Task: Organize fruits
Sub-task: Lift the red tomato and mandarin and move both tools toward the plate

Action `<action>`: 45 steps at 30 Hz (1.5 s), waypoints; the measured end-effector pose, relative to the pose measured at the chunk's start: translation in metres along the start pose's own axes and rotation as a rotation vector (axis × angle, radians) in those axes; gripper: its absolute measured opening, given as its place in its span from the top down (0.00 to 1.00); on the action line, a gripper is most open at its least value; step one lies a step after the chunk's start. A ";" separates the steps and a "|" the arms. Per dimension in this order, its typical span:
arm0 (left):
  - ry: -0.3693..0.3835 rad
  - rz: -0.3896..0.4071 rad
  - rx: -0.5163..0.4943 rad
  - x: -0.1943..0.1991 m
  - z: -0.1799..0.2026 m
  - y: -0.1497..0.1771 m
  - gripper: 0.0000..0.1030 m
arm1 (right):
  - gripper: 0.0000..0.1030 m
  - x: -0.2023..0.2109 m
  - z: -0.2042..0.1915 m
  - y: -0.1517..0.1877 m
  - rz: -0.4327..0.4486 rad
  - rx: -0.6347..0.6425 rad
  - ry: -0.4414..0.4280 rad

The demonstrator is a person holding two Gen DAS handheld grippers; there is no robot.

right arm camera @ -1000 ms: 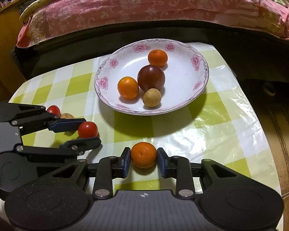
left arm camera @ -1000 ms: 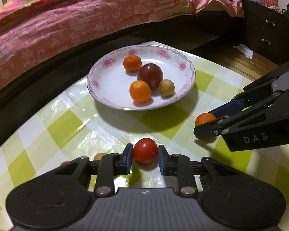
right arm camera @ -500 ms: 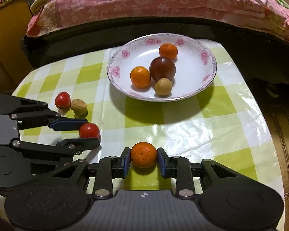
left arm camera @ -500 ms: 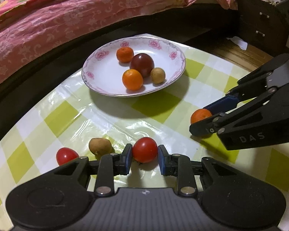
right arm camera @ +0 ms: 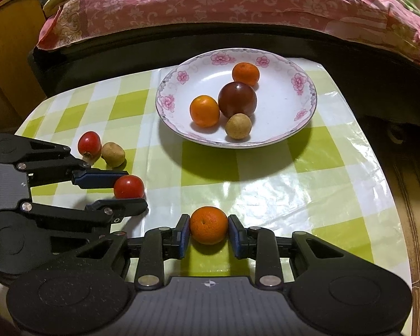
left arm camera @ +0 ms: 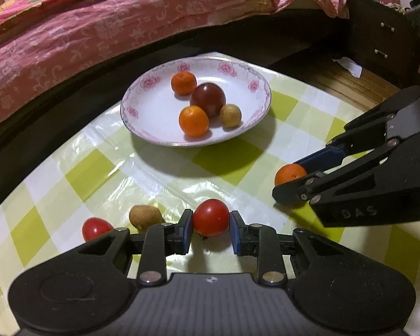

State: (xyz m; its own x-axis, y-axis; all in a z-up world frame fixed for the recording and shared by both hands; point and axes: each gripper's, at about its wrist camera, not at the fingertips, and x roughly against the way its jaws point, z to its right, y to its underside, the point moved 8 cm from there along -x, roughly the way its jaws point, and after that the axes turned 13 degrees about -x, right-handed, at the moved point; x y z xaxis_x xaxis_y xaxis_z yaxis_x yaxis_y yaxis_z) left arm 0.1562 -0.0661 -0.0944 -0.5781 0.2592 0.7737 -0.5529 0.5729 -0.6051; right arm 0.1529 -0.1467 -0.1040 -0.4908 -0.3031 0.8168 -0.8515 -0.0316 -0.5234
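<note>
The left gripper (left arm camera: 210, 231) has its blue pads pressed against either side of a red tomato (left arm camera: 210, 221), closed down to the fruit's width and holding it just above the checked oilcloth. The right gripper (right arm camera: 209, 235) is closed the same way on a small mandarin (right arm camera: 208, 228), pads (right arm camera: 184, 235) touching its flanks, low over the cloth near the front edge of the table (right arm camera: 279, 190).

Ahead of both stands the flowered plate (right arm camera: 305, 84), already carrying two mandarins, a dark plum-coloured fruit and a small brown round fruit. Still on the cloth to the left lie another red tomato (right arm camera: 89, 142) and a brown fruit (right arm camera: 113, 154), touching or very nearly so, well apart from the plate.

Both held fruits are probably light. The tomato looks smooth, thin-skinned and soft, so a grip across its widest part with only slight pressure seems wise; too much could split it, and too little let it slide. The mandarin's dimpled peel should give better purchase, though it would also bruise if pinched hard
</note>
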 end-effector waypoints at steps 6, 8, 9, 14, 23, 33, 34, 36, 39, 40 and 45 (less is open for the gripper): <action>-0.013 0.022 0.019 0.005 -0.007 -0.010 0.66 | 0.76 0.006 -0.005 -0.007 0.021 -0.011 -0.022; -0.019 0.026 0.022 0.005 -0.009 -0.012 0.66 | 0.76 0.007 -0.007 -0.009 0.028 -0.014 -0.026; -0.019 0.027 0.025 0.006 -0.010 -0.013 0.66 | 0.76 0.008 -0.007 -0.010 0.032 -0.014 -0.027; -0.031 0.038 0.031 0.007 -0.013 -0.020 0.66 | 0.76 0.012 -0.007 -0.016 0.050 -0.022 -0.029; -0.060 0.067 0.050 0.006 -0.025 -0.038 0.66 | 0.76 0.015 -0.002 -0.034 0.097 -0.055 -0.026; -0.068 0.072 0.048 0.003 -0.026 -0.045 0.66 | 0.75 0.016 0.004 -0.040 0.119 -0.079 -0.022; -0.068 0.072 0.048 0.003 -0.026 -0.045 0.66 | 0.75 0.016 0.004 -0.041 0.119 -0.079 -0.023; -0.069 0.072 0.047 0.003 -0.026 -0.046 0.66 | 0.75 0.016 0.004 -0.040 0.120 -0.079 -0.023; -0.072 0.071 0.047 0.003 -0.027 -0.046 0.66 | 0.75 0.016 0.003 -0.040 0.120 -0.078 -0.022; -0.074 0.071 0.047 0.004 -0.027 -0.046 0.66 | 0.75 0.016 0.003 -0.040 0.121 -0.079 -0.023; -0.085 0.074 0.049 0.005 -0.030 -0.046 0.67 | 0.75 0.016 0.002 -0.041 0.126 -0.081 -0.023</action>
State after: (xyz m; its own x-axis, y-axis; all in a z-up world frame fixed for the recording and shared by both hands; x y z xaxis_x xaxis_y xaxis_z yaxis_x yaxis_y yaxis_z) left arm 0.1966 -0.0679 -0.0566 -0.6658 0.2317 0.7093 -0.5343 0.5156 -0.6699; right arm 0.1801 -0.1522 -0.0698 -0.5914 -0.3217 0.7394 -0.7959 0.0851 -0.5995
